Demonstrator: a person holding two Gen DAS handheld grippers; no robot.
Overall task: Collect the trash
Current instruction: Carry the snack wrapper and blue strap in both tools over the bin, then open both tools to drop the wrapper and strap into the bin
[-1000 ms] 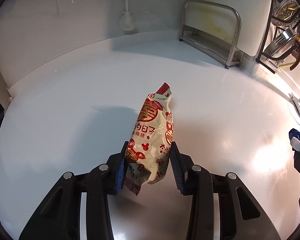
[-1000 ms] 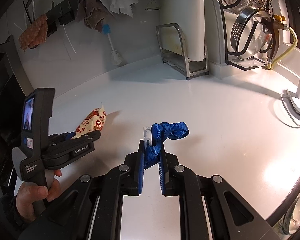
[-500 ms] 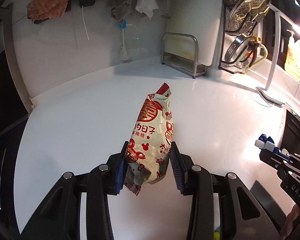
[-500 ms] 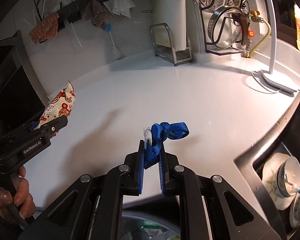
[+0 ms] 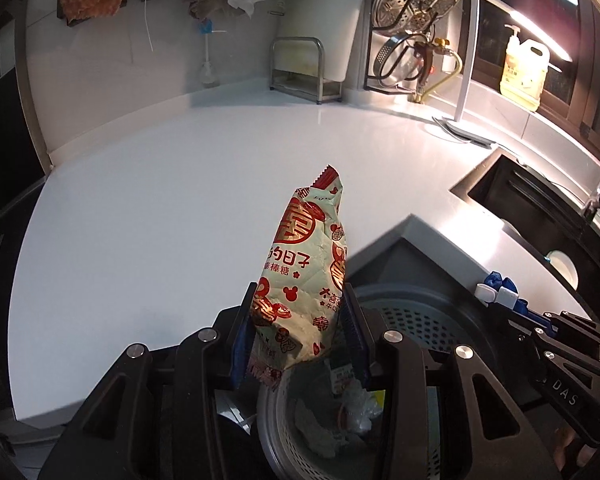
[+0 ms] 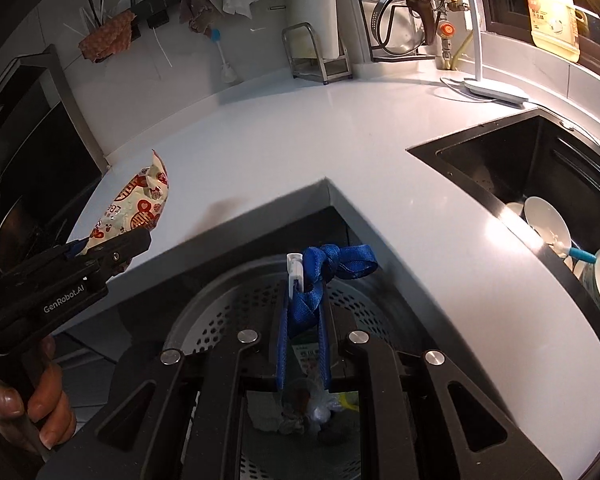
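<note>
Both tools loaded: wrapper (image 5: 304, 276) left, strap (image 6: 320, 276) right, above bin (image 5: 412, 316).

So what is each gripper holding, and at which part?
Left gripper pinches the snack wrapper near its lower end. Right gripper clamps the blue strap below its knot.

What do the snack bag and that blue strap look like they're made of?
The snack bag looks like thin plastic film with a slightly glossy print: it is crinkled, creased, and has a serrated sealed edge. The blue strap looks like woven fabric webbing, matte, with a visible weave and a soft knot; the white clip on it seems hard plastic.
</note>
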